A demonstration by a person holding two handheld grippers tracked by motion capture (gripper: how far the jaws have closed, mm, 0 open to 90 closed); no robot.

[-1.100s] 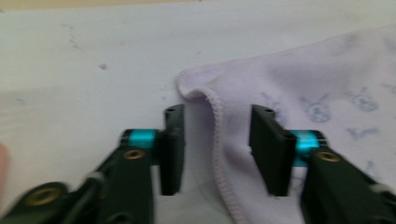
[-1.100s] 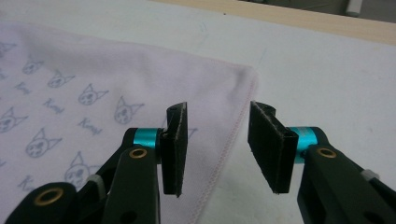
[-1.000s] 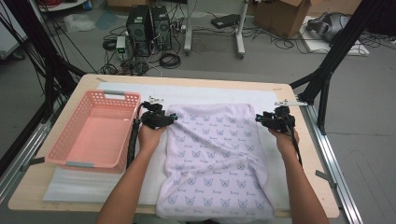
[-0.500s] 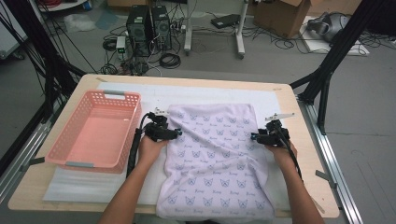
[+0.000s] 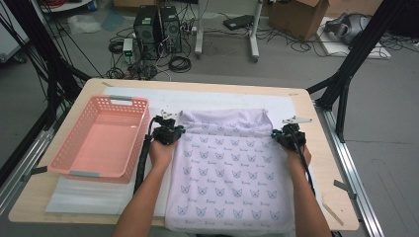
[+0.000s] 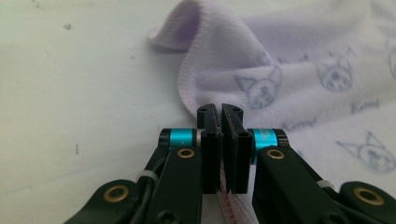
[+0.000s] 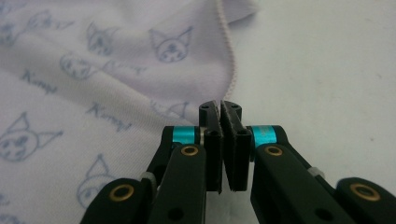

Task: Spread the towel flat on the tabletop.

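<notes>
lilac cat-print towel [image 5: 230, 170] spread flat, left tool [image 5: 170, 132] and right tool [image 5: 284, 136] clamped on its side hems

Pink basket [image 5: 101, 138] beside left claw [image 5: 170, 129]

We saw a pink plastic basket [image 5: 99, 138] standing at the left of the wooden table [image 5: 316, 163], on a white foam sheet [image 5: 94, 200] that covered most of the tabletop. On the floor beyond the table stood two black computer towers [image 5: 157, 27] amid tangled cables [image 5: 179, 63], and farther right a cardboard box [image 5: 296, 15] sat near black frame struts [image 5: 353, 64].
</notes>
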